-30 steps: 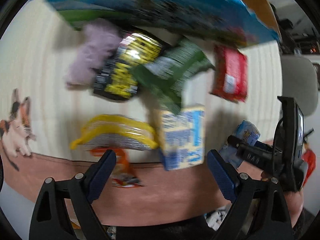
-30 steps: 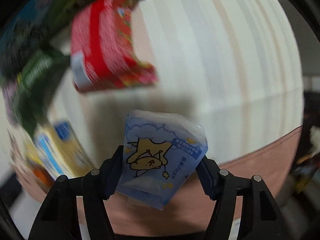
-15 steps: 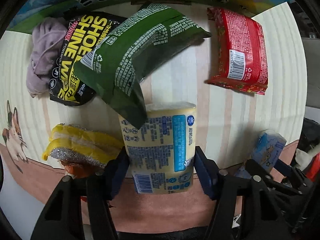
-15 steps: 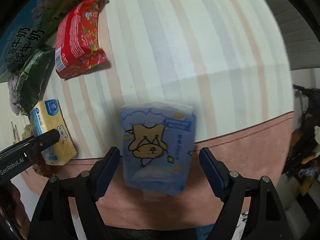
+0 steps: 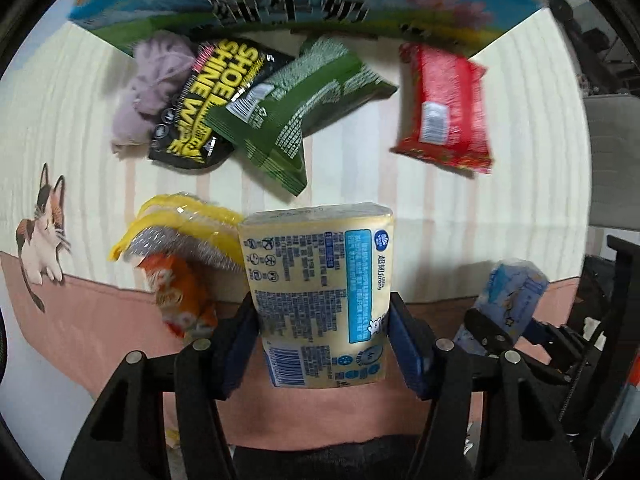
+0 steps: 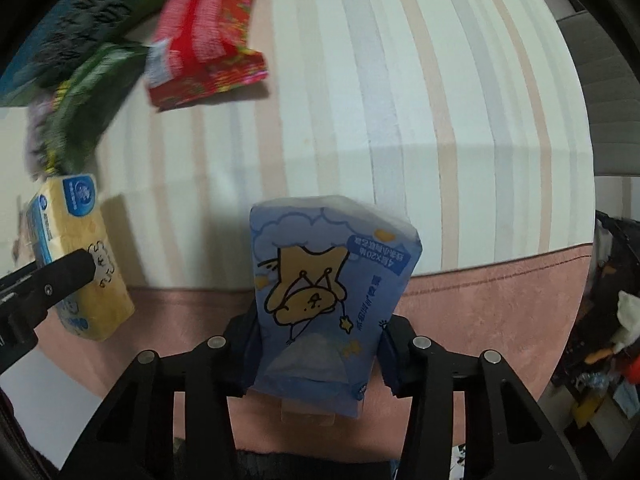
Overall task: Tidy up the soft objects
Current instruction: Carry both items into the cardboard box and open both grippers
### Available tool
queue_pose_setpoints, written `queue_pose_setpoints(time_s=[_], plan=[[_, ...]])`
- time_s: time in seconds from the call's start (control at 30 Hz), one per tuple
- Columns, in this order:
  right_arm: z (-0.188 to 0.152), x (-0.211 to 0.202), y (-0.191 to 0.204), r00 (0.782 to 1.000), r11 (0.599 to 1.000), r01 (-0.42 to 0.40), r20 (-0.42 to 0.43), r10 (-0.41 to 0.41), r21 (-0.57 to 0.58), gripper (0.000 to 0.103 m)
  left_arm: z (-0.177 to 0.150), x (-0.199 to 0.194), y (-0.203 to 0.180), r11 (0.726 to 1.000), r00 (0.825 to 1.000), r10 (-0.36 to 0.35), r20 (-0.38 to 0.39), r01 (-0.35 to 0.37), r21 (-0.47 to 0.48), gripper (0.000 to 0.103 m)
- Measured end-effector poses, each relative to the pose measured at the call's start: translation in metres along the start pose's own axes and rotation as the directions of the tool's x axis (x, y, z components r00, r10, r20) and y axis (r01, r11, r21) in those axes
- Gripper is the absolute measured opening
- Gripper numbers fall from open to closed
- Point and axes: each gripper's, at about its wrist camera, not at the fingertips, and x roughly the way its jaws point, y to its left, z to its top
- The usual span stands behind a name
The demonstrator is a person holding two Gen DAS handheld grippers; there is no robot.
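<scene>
Now left jaws clamp the yellow tissue pack [image 5: 320, 292], right jaws the blue tissue pack [image 6: 324, 308].

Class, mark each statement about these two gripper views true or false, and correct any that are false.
1. The left gripper is shut on the yellow tissue pack. True.
2. The right gripper is open. False: it is shut on the blue tissue pack.
3. The red packet lies on the green packet. False: they lie apart.
4. The green packet overlaps the black wipes pack. True.
</scene>
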Motion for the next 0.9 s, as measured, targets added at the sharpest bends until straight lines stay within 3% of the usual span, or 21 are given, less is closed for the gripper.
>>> queue_pose_setpoints(time_s=[0.2, 0.33, 0.43, 0.6, 0.7, 0.8, 0.9], plan=[[-0.018, -0.047, -0.004, 0.99, 0.989, -0.137, 0.038, 0.139, -0.051, 0.049, -0.021, -0.063, 0.012, 0.992, 0.99, -0.121, 0.072, 0.123, -0.021, 0.059], [-0.003, -0.098, 0.006, 0.974, 0.976, -0.193, 0.098, 0.202, -0.102, 0.049, 0.009, -0.122, 0.004, 0.984, 0.973, -0.178, 0.15, 0.179, 0.009, 0.059], [0.045, -0.156, 0.007, 0.958, 0.964, -0.216, 0.16, 0.24, -0.154, 0.049, 0.054, -0.163, 0.0, 0.979, 0.96, -0.202, 0.197, 0.196, 0.045, 0.059], [0.129, -0.232, 0.032, 0.932, 0.951, -0.22, 0.242, 0.27, -0.216, 0.049, 0.146, -0.192, 0.002, 0.987, 0.954, -0.161, 0.254, 0.149, 0.067, 0.059], [0.173, -0.241, 0.052, 0.933, 0.953, -0.214, 0.244, 0.265, -0.216, 0.049, 0.201, -0.181, 0.01, 0.988, 0.961, -0.153, 0.232, 0.14, 0.072, 0.059], [0.231, -0.219, 0.079, 0.945, 0.957, -0.198, 0.218, 0.244, -0.214, 0.049, 0.251, -0.164, 0.012, 0.99, 0.972, -0.122, 0.202, 0.105, 0.093, 0.059], [0.28, -0.204, 0.1, 0.96, 0.964, -0.147, 0.202, 0.192, -0.222, 0.049, 0.296, -0.134, 0.014, 0.985, 0.98, -0.156, 0.121, 0.145, 0.093, 0.059]])
